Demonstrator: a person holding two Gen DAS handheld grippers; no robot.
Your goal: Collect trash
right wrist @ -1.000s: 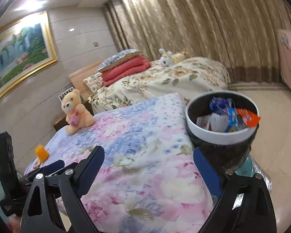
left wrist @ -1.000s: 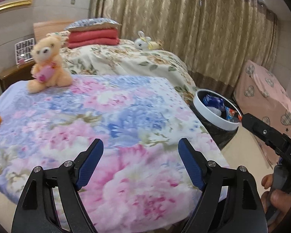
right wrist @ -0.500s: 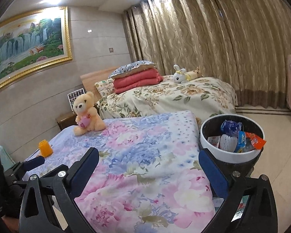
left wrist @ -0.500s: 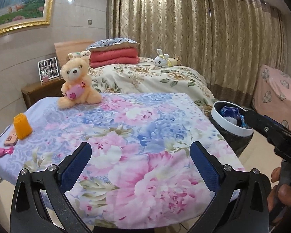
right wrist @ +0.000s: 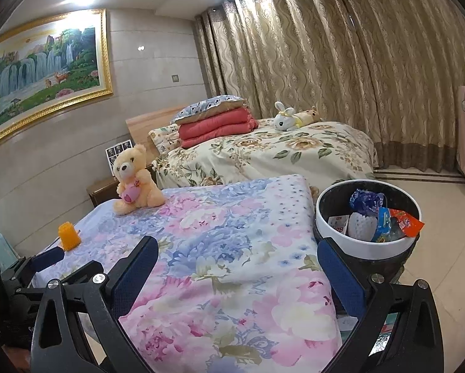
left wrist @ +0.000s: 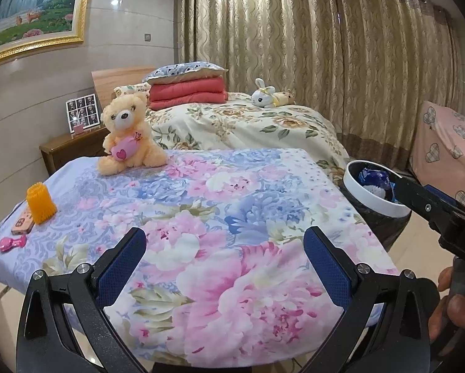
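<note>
While both the left gripper (left wrist: pixel 224 265) and right gripper (right wrist: pixel 237 275) hang spread and empty, the wrapper-filled bin (right wrist: pixel 327 227) at two o'clock suggests collecting is seemingly finished; next, check the bedspread (left wrist: pixel 220 192).

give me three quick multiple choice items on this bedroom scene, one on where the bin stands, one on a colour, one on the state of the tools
1. Where is the trash bin?
A. on the floor beside the floral table
B. on the far bed
C. on the nightstand

2. What colour is the folded blanket?
A. green
B. red
C. black

3. How are the left tool and right tool?
A. both open, empty
B. both shut on wrappers
C. one holds the bear

Answers: 1 A, it stands at the table's corner; 2 B, red under the pillow; 3 A, wide gaps, nothing between.
</note>
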